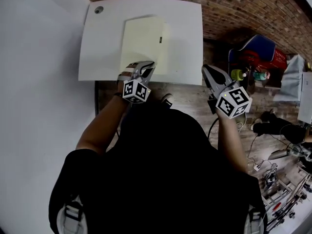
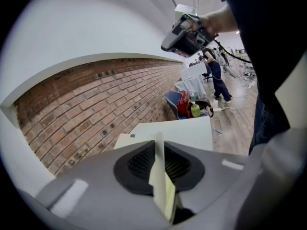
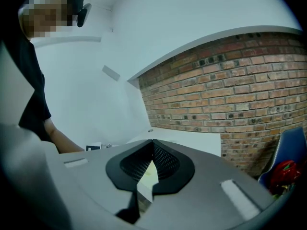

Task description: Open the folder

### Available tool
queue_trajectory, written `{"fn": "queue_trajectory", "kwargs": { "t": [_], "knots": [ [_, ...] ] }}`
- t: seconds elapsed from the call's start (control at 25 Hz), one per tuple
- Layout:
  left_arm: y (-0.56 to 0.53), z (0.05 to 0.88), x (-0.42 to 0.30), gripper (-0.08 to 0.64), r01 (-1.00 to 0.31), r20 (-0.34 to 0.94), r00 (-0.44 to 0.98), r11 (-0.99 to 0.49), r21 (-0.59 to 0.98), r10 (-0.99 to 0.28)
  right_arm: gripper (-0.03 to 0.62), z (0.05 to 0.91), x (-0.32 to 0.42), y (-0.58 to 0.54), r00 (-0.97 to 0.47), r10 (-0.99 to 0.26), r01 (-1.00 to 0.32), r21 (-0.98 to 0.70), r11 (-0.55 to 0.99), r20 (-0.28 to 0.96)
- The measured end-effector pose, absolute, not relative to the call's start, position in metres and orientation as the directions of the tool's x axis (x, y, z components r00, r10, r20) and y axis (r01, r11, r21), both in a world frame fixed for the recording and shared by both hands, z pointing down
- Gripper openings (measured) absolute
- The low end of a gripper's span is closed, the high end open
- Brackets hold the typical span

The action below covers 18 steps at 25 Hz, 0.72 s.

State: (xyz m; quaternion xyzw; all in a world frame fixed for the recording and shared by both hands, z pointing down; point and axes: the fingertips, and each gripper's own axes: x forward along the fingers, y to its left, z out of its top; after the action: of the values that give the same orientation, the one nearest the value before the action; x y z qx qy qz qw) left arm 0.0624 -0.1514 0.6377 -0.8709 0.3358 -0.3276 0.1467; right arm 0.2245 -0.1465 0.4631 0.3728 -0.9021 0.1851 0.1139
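A pale yellow folder (image 1: 144, 40) lies flat on the white table (image 1: 187, 23), a small dark mark on its right side. My left gripper (image 1: 146, 68) reaches over the folder's near edge. In the left gripper view the jaws (image 2: 158, 139) are shut on a thin pale yellow sheet, the folder's cover (image 2: 159, 176), which stands edge-on between the pads. My right gripper (image 1: 210, 74) hovers by the table's near right corner, off the folder. In the right gripper view its tips (image 3: 152, 143) meet with nothing between them.
A brick wall (image 1: 243, 9) runs behind the table and a white wall (image 1: 39, 57) stands at the left. A blue chair (image 1: 258, 50) with red things and green bottles sits at the right. Cables and gear lie on the wooden floor (image 1: 190, 101). A round grommet (image 1: 99, 9) marks the table's far left corner.
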Motion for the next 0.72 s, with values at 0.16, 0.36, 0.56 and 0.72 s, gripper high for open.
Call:
{"fn": "queue_trajectory", "kwargs": {
  "t": [0.16,0.36,0.56,0.72],
  "knots": [
    [-0.156,0.617,0.052,0.026,-0.544,0.444,0.548,-0.706,-0.454,-0.709,0.003,0.463,0.214,-0.151,-0.711,-0.614,-0.699,-0.249,0.671,0.342],
    [-0.158,0.601,0.038,0.023,-0.594,0.419,0.539,-0.682,-0.427,-0.731,0.003,0.466,0.200,-0.152,-0.729,-0.592,-0.680,-0.254,0.688,0.344],
    [-0.160,0.596,0.020,0.019,-0.671,0.391,0.541,-0.663,-0.333,-0.744,0.003,0.469,0.187,-0.155,-0.743,-0.573,-0.663,-0.259,0.703,0.348],
    [-0.158,0.589,0.006,0.017,-0.718,0.368,0.531,-0.636,-0.282,-0.763,0.003,0.472,0.176,-0.157,-0.755,-0.554,-0.647,-0.260,0.717,0.351]
  ]
}}
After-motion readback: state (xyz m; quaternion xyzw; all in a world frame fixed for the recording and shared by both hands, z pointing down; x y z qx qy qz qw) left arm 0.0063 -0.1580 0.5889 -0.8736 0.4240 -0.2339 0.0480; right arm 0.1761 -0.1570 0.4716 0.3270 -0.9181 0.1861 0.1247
